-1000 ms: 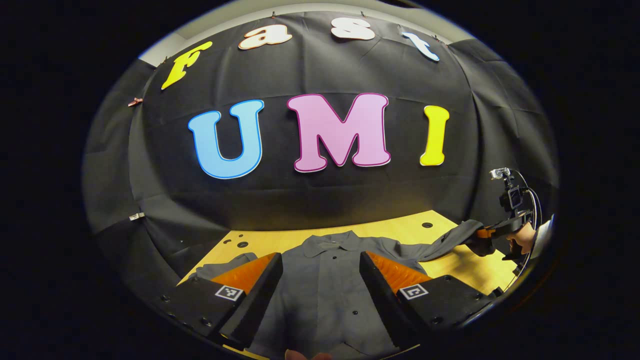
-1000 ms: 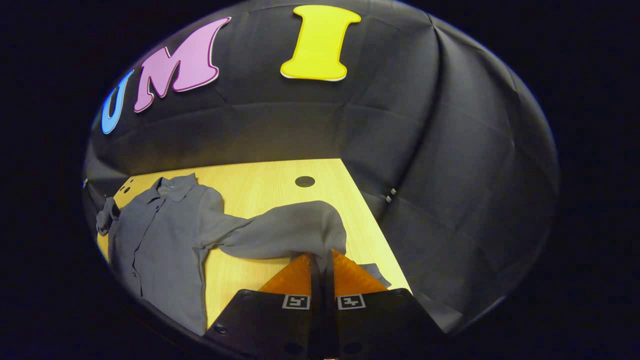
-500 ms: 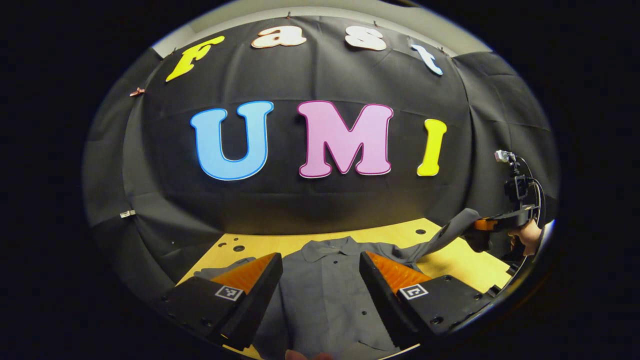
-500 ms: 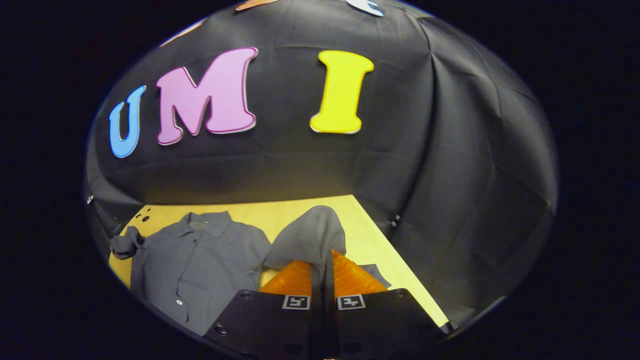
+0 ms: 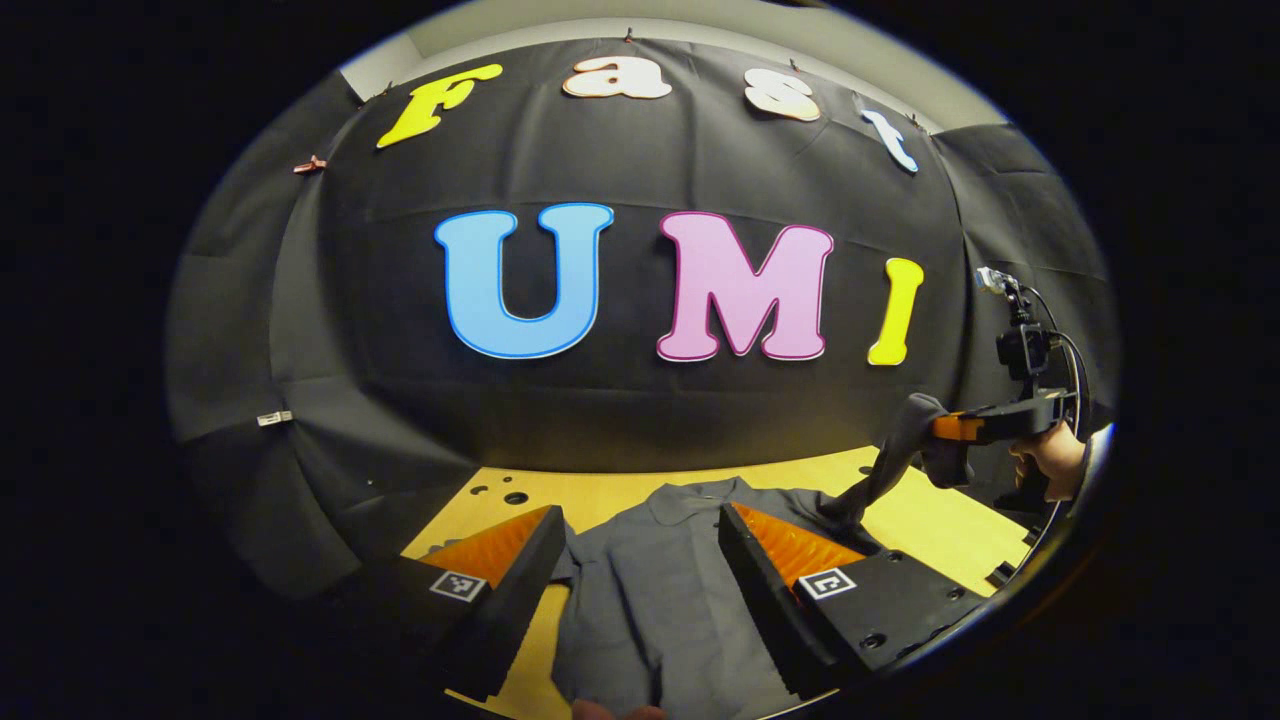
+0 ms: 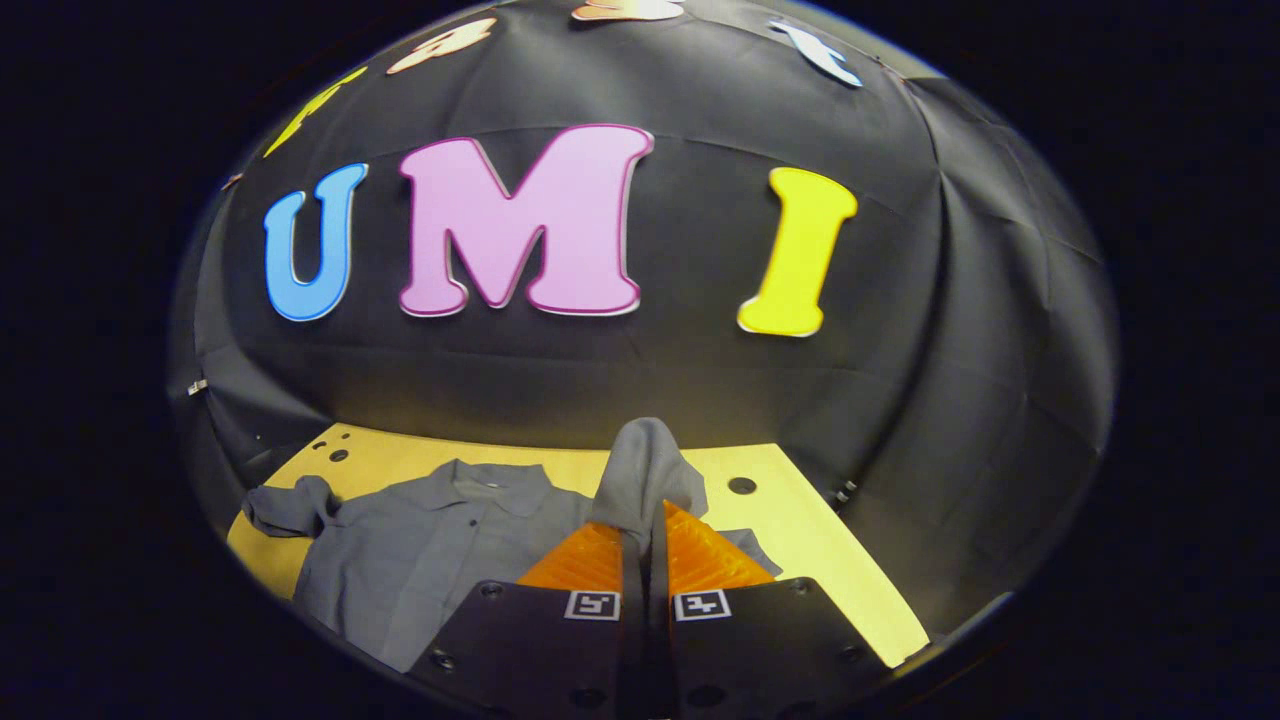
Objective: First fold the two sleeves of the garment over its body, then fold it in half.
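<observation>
Below the left gripper (image 5: 640, 545), whose fingers stand wide apart and hold nothing, the grey shirt (image 5: 650, 600) lies front-up on the wooden table (image 5: 920, 515). Its right sleeve (image 6: 645, 470) is pinched between the closed fingers of the right gripper (image 6: 642, 540), seen far to the right in the left gripper view with a hand (image 5: 1050, 462) behind it. Compared with a second ago, that sleeve has been raised off the table and now hangs steeply, drawn in toward the shirt's body. The other sleeve (image 6: 285, 505) lies bunched at the far left of the right gripper.
</observation>
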Available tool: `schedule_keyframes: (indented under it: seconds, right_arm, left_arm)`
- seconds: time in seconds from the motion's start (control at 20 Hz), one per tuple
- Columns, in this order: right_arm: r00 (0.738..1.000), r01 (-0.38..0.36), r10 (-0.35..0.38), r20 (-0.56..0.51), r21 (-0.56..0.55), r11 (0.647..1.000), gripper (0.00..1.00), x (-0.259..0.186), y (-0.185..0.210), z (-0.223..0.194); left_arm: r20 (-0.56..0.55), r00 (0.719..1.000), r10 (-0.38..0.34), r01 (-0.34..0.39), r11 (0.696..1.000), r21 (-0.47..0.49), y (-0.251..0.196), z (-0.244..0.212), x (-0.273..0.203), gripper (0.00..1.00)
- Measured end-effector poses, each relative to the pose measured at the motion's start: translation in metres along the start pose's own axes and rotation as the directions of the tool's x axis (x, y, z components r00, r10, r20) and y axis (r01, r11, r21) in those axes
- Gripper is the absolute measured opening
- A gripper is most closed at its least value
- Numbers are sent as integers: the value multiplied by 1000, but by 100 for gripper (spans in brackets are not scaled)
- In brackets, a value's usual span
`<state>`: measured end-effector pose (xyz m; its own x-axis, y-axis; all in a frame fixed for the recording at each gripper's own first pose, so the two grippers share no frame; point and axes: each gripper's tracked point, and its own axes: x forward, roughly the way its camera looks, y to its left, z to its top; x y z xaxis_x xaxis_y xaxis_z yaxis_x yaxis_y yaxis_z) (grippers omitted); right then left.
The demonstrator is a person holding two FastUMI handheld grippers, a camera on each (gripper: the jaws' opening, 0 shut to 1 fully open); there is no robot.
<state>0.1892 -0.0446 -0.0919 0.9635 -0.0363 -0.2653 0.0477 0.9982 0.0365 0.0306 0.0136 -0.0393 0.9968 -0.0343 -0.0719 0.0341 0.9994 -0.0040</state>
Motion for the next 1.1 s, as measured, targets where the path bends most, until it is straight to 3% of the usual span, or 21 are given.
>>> schedule_keyframes:
  seconds: [0.4,0.8,1.1]
  right_arm:
    - [992,-130,129,-12,-49,990,5,38,128,-6]
    - [961,-253,239,-142,-91,963,5,90,241,-77]
    - [928,-295,260,-267,-97,951,5,116,297,-143]
  left_arm:
    - [-30,997,69,-69,997,-23,62,-22,-3,97]
    - [-78,982,174,-178,983,-42,126,-55,3,97]
    - [-117,967,228,-234,971,-45,162,-77,6,98]
